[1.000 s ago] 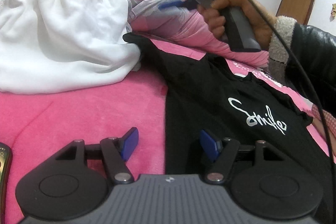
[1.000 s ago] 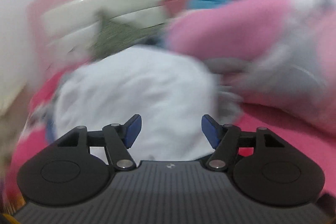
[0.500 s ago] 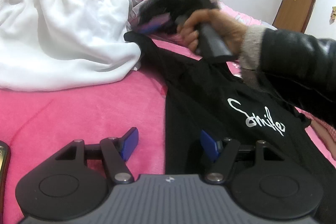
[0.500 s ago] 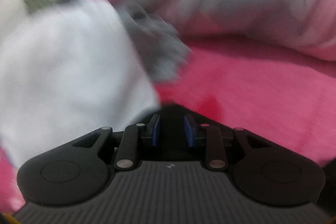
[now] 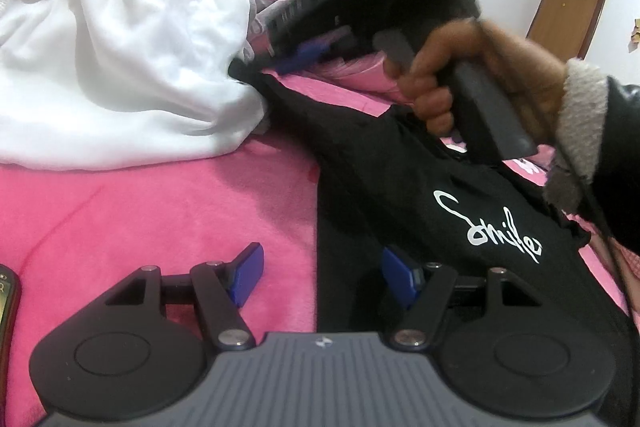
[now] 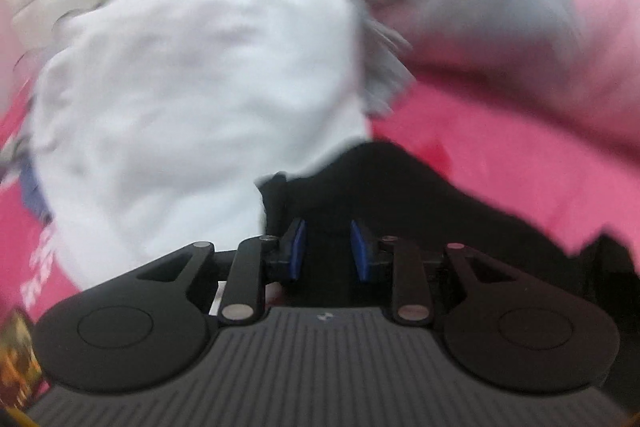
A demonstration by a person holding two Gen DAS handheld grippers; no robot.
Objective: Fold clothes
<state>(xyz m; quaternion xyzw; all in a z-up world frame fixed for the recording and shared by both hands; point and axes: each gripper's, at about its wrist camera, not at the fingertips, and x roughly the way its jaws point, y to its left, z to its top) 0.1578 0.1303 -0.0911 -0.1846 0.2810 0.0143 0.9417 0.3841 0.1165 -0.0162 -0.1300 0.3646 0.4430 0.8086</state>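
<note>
Black tee [image 5: 400, 187] w/ white script, sleeve tip in right tongs [image 6: 328, 251].

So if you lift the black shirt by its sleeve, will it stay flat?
Probably not. The black shirt already wrinkles and drapes over the pink blanket, so it looks floppy and should sag. It seems thin and light, so the right gripper on its sleeve could likely drag it along.

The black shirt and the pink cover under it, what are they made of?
The black shirt looks like thin matte knit, maybe cotton: it drapes in soft creases under its white print. The pink cover looks like plush fleece, with a fuzzy, faintly shiny nap.
</note>
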